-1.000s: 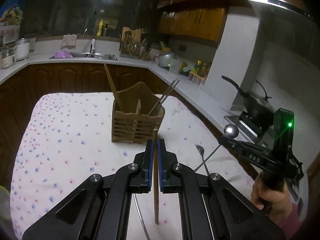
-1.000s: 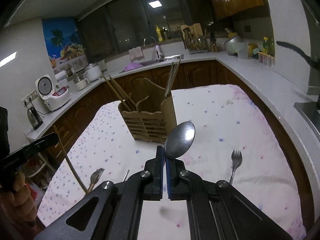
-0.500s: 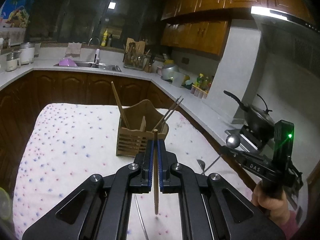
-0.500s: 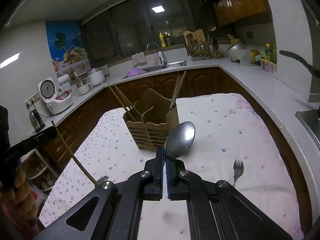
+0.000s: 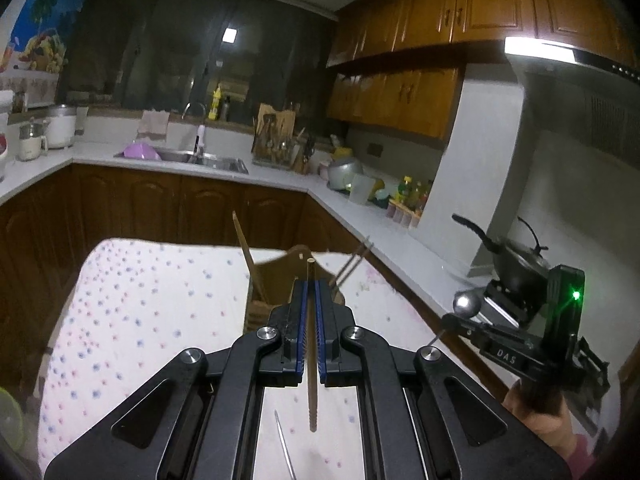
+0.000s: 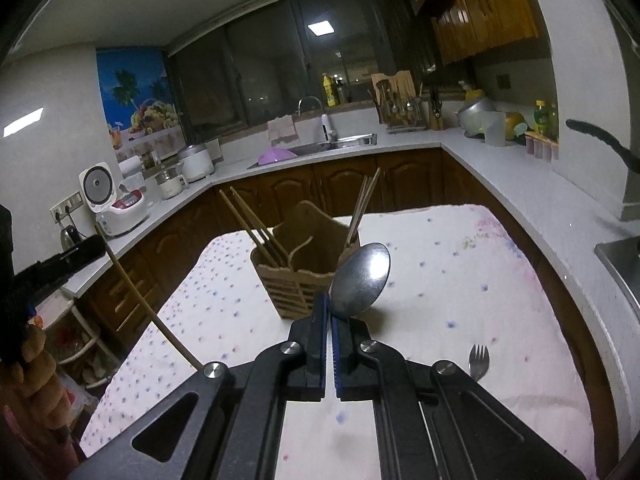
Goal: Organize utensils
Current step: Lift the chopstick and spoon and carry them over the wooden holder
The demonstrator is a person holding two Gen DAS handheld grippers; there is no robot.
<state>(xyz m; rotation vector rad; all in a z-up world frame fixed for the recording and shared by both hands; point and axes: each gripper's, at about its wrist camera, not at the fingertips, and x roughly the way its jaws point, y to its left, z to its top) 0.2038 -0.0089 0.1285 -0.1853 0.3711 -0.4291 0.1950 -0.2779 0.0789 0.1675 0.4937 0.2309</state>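
Both hands have lifted since a second ago; the slatted wooden caddy (image 5: 256,300) now sits lower, half hidden behind the left tongs (image 5: 311,292), which pinch a slim round wooden chopstick (image 5: 311,344). The right tongs (image 6: 330,308) clamp a shiny steel spoon (image 6: 360,278), bowl up, at centre frame. Only the right view shows the fork (image 6: 479,361) lying lower right on the speckled cloth tabletop (image 6: 460,280).
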